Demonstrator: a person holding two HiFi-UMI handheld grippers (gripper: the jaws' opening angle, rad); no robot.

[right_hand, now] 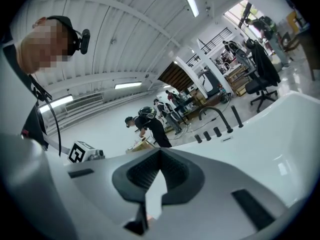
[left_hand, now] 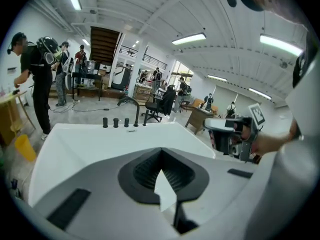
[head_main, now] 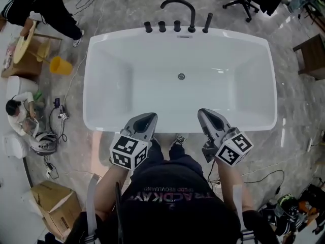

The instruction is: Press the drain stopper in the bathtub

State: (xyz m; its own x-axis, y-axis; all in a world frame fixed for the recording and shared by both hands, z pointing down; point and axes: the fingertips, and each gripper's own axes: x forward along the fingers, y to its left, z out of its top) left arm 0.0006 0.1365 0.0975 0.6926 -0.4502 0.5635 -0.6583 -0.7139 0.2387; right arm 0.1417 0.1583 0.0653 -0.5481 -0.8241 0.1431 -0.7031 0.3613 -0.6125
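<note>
Left claw: shut at the tips and empty, with only a hollow behind the closed tips.
Right claw: likewise shut at the tips, gripping nothing.
Drain stopper: ahead of both claws and lower, on the tub floor, about midway between their two lines, well apart from either tip.
Bathtub: near rim just ahead of and below the claw tips.
Handling: probably stiff metal on a spring, smooth and likely slippery. Not for gripping; better pressed straight down on its centre with one closed tip.
Stopper position: too small in the head view to judge as up or down.
Count: one bathtub, one stopper, two claws, one arched spout, three round knobs, one taller handle, all at the far rim from the claws.
</note>
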